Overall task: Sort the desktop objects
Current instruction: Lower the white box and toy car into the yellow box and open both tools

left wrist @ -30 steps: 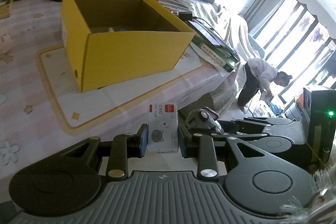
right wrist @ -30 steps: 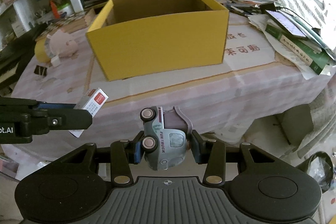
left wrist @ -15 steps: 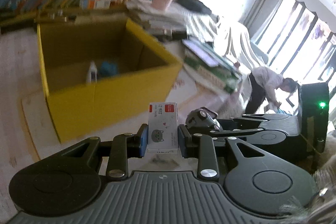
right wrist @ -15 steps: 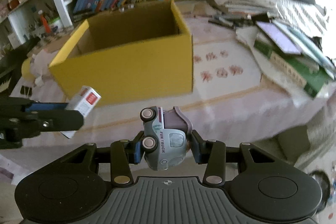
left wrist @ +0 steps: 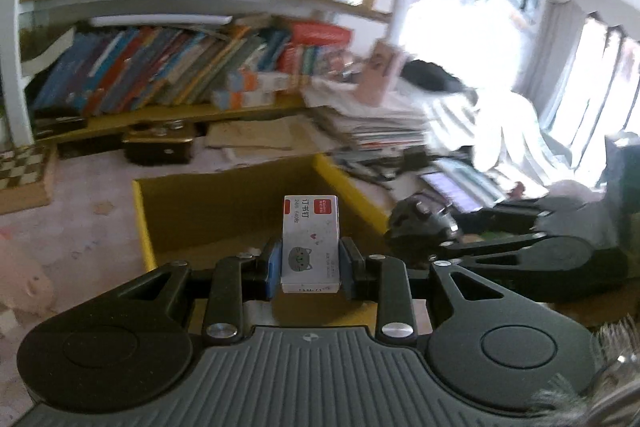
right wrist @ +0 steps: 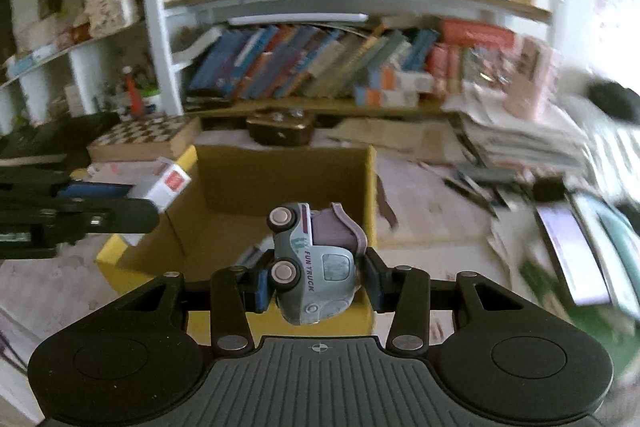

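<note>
While both loads are hanging over the yellow box [right wrist: 280, 187], the sorting is sitting at its delivery step: the left gripper [left wrist: 310, 263] is pinching a small white staple box [left wrist: 310, 243] upright between its blue pads, the jaws drawn in to the box's narrow width, and the right gripper [right wrist: 316, 281] is clamping a pale blue toy truck [right wrist: 316, 263], tipped on its side with two wheels facing left, at a somewhat wider set. In the right wrist view the staple box is showing at the box's left wall, above the rim, and the truck is hovering over the open middle; the yellow box itself is standing on the counter [right wrist: 432, 203] in front of the bookshelf [right wrist: 320, 67]. Judging by this, the next move is calling for each gripper to be brought a little lower inside the walls and then opened, one load at a time so the two are not colliding. Much is staying unclear: the frames are smeared, the box floor is mostly covered by the truck and the gripper body, and only a sliver of something pale is peeking out there, too blurred to name. Bright window glare is washing out the right side of the left wrist view.
</note>
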### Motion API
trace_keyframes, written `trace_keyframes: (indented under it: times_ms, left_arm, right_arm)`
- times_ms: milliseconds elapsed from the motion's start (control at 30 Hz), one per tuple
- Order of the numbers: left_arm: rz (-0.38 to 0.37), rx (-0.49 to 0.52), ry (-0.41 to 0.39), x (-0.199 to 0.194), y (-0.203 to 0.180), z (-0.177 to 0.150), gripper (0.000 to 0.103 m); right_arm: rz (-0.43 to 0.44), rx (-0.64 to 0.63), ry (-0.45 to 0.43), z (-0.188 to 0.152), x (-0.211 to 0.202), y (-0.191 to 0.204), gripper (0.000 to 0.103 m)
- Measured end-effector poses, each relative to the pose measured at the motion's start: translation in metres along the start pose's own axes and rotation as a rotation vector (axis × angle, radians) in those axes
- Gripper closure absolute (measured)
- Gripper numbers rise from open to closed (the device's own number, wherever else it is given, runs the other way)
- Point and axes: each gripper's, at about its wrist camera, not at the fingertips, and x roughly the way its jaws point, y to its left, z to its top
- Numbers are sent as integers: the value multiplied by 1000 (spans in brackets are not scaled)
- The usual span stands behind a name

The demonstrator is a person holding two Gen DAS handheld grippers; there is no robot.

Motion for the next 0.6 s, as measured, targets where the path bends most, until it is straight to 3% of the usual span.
trace_keyframes:
  times_ms: [133, 267, 600]
  left_arm:
    - [79, 65, 67, 36, 12, 7, 76]
    - [108, 117, 164, 75, 23, 9, 76]
    - [171, 211, 313, 124, 32, 4, 75]
  right_arm:
    - [41, -88, 27, 18, 34, 8, 60]
    - [75, -228, 75, 30, 73, 24, 60]
    - [120, -537, 289, 40, 164, 52, 60]
